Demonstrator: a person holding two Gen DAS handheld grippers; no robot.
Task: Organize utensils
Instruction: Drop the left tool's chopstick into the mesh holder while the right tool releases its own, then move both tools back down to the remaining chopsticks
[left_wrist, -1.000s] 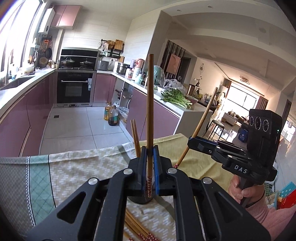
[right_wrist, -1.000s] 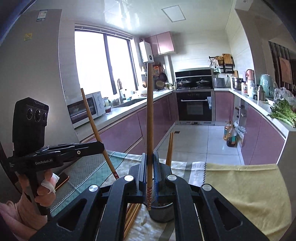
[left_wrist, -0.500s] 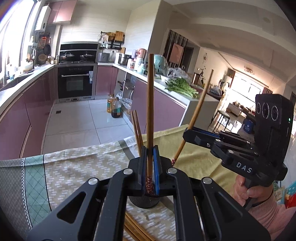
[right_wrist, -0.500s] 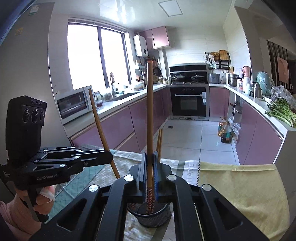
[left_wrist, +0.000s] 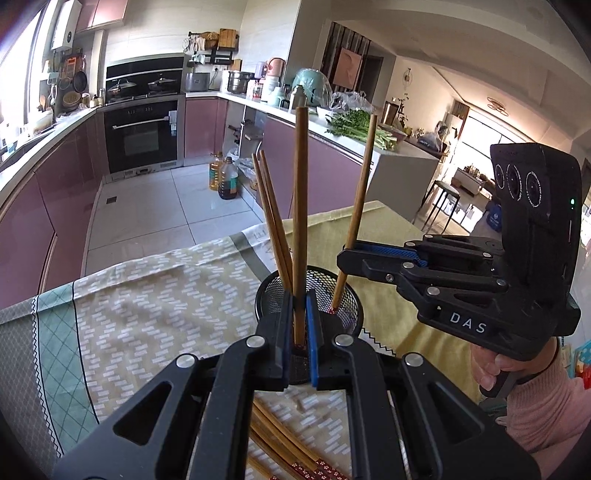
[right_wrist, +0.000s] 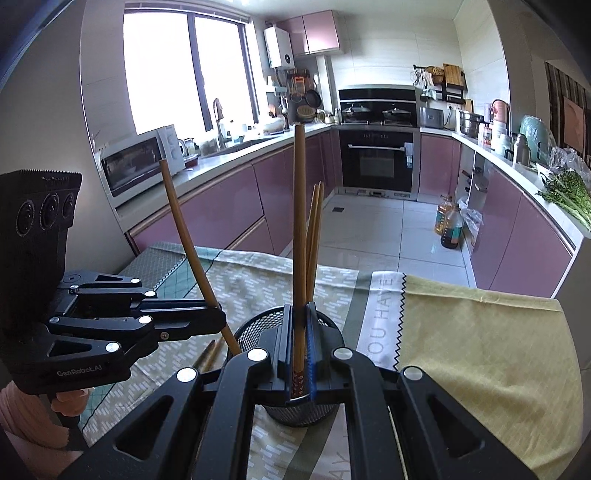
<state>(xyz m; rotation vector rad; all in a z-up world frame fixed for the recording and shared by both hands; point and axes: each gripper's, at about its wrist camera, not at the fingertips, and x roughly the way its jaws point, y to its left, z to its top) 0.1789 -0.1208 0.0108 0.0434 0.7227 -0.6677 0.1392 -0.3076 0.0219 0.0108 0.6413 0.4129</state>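
A black mesh holder stands on the patterned tablecloth, with two wooden chopsticks leaning in it. My left gripper is shut on one upright chopstick whose patterned lower end dips into the holder. From the other side my right gripper is shut on another chopstick, its lower end also inside the holder's mouth. Both grippers hover just over the rim, facing each other.
Several loose chopsticks lie on the cloth beside the holder. The table's far edge drops to a tiled floor with oil bottles. A hand in a pink sleeve holds the right gripper.
Both grippers have come down and tilted forward over the holder. The lower ends of the two held chopsticks now sit inside its mouth instead of above it.
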